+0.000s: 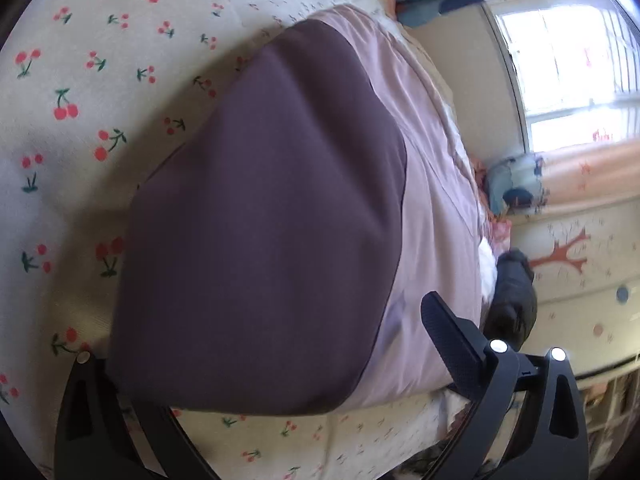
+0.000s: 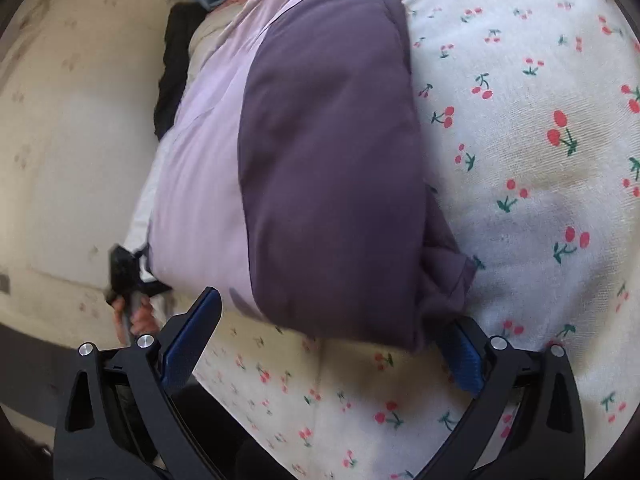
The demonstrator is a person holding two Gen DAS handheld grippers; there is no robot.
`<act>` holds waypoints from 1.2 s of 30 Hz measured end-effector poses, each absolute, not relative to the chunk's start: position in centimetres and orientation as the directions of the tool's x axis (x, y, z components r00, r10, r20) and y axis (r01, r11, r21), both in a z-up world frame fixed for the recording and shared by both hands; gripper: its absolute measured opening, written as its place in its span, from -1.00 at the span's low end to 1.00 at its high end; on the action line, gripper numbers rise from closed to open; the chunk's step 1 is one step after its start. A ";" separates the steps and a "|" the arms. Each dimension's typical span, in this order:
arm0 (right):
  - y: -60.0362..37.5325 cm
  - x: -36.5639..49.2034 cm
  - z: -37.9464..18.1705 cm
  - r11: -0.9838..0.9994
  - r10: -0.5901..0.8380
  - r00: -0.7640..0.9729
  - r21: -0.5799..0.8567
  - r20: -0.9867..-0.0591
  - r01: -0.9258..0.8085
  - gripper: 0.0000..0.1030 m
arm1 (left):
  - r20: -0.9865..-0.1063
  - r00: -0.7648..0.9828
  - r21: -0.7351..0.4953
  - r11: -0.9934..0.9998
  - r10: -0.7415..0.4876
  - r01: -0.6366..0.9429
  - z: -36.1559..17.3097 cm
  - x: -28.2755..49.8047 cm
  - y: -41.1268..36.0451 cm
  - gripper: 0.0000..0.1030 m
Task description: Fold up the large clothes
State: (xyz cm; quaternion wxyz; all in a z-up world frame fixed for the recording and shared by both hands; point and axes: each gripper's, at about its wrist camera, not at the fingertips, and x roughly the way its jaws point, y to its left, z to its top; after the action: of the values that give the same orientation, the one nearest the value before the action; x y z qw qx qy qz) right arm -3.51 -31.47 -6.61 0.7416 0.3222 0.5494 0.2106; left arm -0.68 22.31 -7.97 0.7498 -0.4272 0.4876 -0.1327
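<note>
A large garment (image 1: 264,220) in two tones is seen folded into a thick, puffy bundle on the cherry-print bedsheet (image 1: 60,140). A dark purple panel lies uppermost, and a pale lilac part is exposed along its 3 o'clock side in the left wrist view.

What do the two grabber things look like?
Both are black plastic with curved, wishbone-shaped arms, long triangle cut-outs and round silver screws. The left gripper has black bumpy fingers. The right gripper has blue ridged pads on its fingers. No cables or sleeves show.
</note>
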 end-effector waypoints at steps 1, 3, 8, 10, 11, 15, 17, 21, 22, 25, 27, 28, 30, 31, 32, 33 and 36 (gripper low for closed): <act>-31.6 -3.9 -6.5 0.669 0.694 0.319 0.742 -0.645 0.044 0.89 | -0.605 0.508 -0.775 0.600 -0.612 -0.199 -7.4 -1.0 22.1 0.86; -32.0 -3.6 -6.4 0.626 0.725 0.340 0.779 -0.598 0.034 0.88 | -0.628 0.507 -0.742 0.650 -0.590 -0.163 -7.0 -1.0 21.7 0.86; -31.7 -3.3 -6.1 0.659 0.676 0.407 0.751 -0.615 0.040 0.80 | -0.637 0.482 -0.753 0.620 -0.601 -0.222 -8.9 0.2 22.0 0.83; -31.9 -3.5 -5.7 0.646 0.665 0.465 0.762 -0.584 0.033 0.30 | -0.647 0.486 -0.744 0.627 -0.587 -0.233 -8.6 0.5 21.6 0.60; -32.1 -3.8 -5.7 0.637 0.659 0.490 0.770 -0.571 0.041 0.01 | -0.657 0.480 -0.735 0.634 -0.581 -0.240 -8.5 0.6 21.3 0.44; -32.0 -5.0 -4.4 0.641 0.650 0.547 0.767 -0.527 -0.023 -0.34 | -0.664 0.485 -0.720 0.663 -0.569 -0.207 -6.1 0.3 20.4 -0.01; -31.6 -5.9 -2.5 0.648 0.648 0.573 0.758 -0.502 -0.070 -0.41 | -0.650 0.487 -0.728 0.662 -0.583 -0.179 -4.6 -0.3 20.0 -0.10; -31.3 -9.6 1.6 0.635 0.680 0.588 0.752 -0.437 -0.175 -0.43 | -0.609 0.494 -0.744 0.663 -0.620 -0.085 -0.5 -3.2 19.3 -0.17; -31.2 -10.9 2.6 0.633 0.690 0.584 0.748 -0.428 -0.199 -0.44 | -0.600 0.494 -0.746 0.663 -0.630 -0.060 0.8 -4.6 19.1 -0.17; -31.4 -16.0 5.0 0.632 0.712 0.564 0.732 -0.418 -0.255 -0.44 | -0.573 0.490 -0.758 0.652 -0.657 -0.011 3.2 -9.4 18.8 -0.18; -32.0 -20.6 5.2 0.631 0.722 0.545 0.729 -0.426 -0.267 -0.44 | -0.565 0.487 -0.762 0.647 -0.666 0.002 3.4 -13.3 19.0 -0.18; -32.4 -22.3 5.1 0.634 0.724 0.534 0.726 -0.435 -0.267 -0.42 | -0.561 0.482 -0.770 0.638 -0.673 -0.005 2.9 -15.0 19.4 -0.18; -33.2 -25.7 3.2 0.659 0.716 0.491 0.714 -0.497 -0.237 -0.29 | -0.582 0.448 -0.774 0.631 -0.679 -0.050 0.1 -17.8 19.6 -0.17; -33.6 -26.7 1.7 0.678 0.701 0.462 0.708 -0.543 -0.197 -0.19 | -0.591 0.429 -0.777 0.624 -0.683 -0.076 -1.6 -18.5 19.8 -0.12; -34.1 -27.1 0.5 0.693 0.687 0.439 0.704 -0.579 -0.157 -0.15 | -0.577 0.421 -0.802 0.584 -0.699 -0.130 -4.0 -19.3 20.5 -0.04; -34.8 -27.8 -0.6 0.691 0.682 0.434 0.713 -0.588 -0.120 -0.12 | -0.552 0.426 -0.825 0.543 -0.717 -0.156 -5.1 -19.8 21.0 0.00; -36.3 -28.9 1.2 0.735 0.604 0.541 0.671 -0.585 -0.094 0.02 | -0.546 0.467 -0.829 0.530 -0.695 -0.181 -5.5 -21.6 21.8 0.21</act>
State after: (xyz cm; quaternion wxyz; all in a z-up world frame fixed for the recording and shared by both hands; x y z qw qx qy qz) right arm -28.90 -36.31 1.20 0.8263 0.2962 0.4300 0.2112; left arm -21.55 21.83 -5.47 0.7280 -0.4515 0.4848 -0.1766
